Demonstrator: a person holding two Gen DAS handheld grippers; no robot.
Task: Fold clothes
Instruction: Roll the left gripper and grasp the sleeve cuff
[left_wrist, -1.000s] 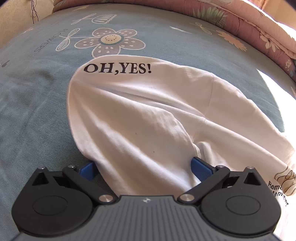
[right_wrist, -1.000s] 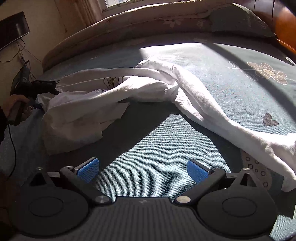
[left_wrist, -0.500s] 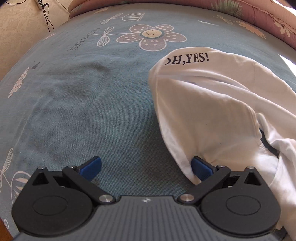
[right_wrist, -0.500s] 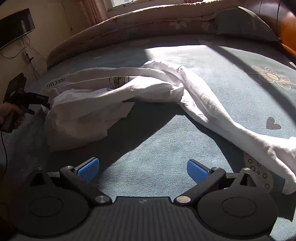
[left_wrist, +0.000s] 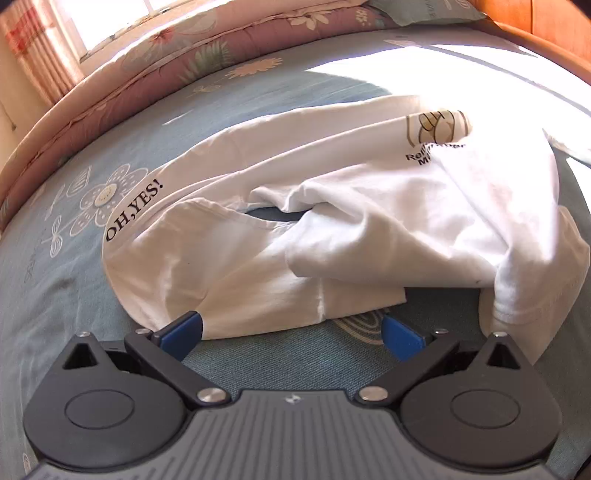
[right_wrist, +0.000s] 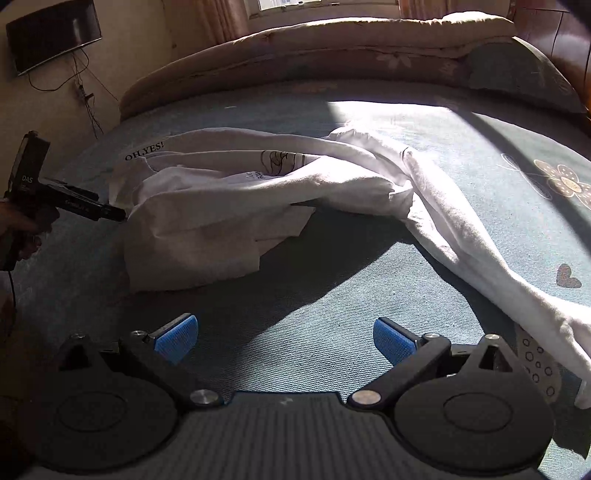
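On the blue bed sheet (left_wrist: 66, 280), a crumpled white T-shirt (left_wrist: 332, 221), lying loose. Left hand-held gripper (left_wrist: 291, 332) open at the shirt's near hem, left finger (left_wrist: 183, 328) touching cloth, gripping nothing. Only from the right wrist: right hand-held gripper (right_wrist: 284, 338) open, well short of the shirt, one sleeve (right_wrist: 480, 251) trailing rightward; a hand (right_wrist: 18, 229) holding the left tool beside the shirt.

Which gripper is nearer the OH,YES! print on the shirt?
Left. The left gripper sits open at the white shirt's near edge, just below the OH,YES! print. The right gripper is open over bare bedsheet, well short of the shirt.
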